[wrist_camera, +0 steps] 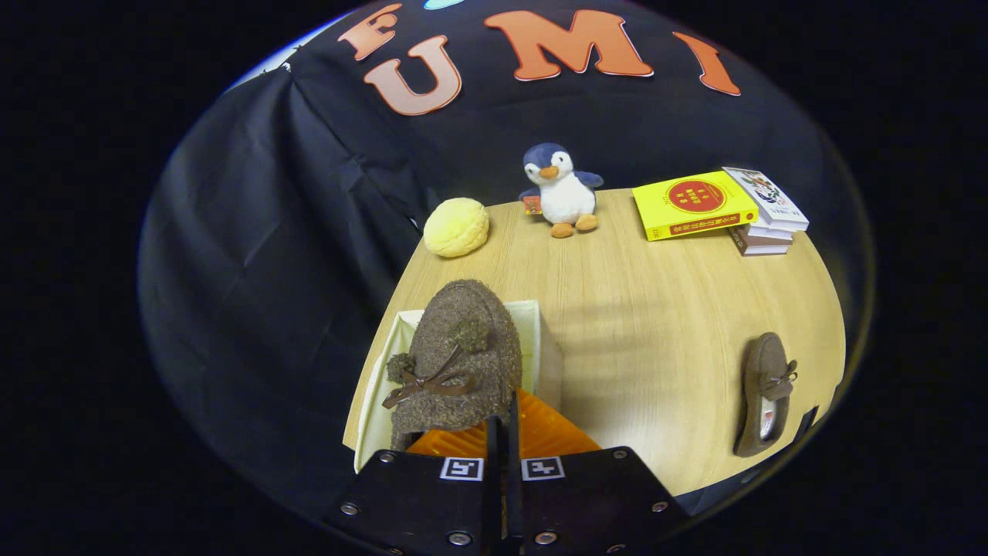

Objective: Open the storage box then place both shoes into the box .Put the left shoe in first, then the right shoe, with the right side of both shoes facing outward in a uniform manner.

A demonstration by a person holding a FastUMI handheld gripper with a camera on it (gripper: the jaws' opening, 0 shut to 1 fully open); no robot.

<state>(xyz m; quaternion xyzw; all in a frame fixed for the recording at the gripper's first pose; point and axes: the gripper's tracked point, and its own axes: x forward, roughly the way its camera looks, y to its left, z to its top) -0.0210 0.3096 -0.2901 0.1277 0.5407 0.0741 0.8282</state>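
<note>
Print on the yellow book too small to read

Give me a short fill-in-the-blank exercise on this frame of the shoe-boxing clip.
1. The tongs are shut on the brown shoe, holding it over the open ____.
2. The other shoe lies on the wooden ____.
3. The plush penguin stands between the yellow round toy and the stack of ____.

Missing words: storage box; table; books
</note>
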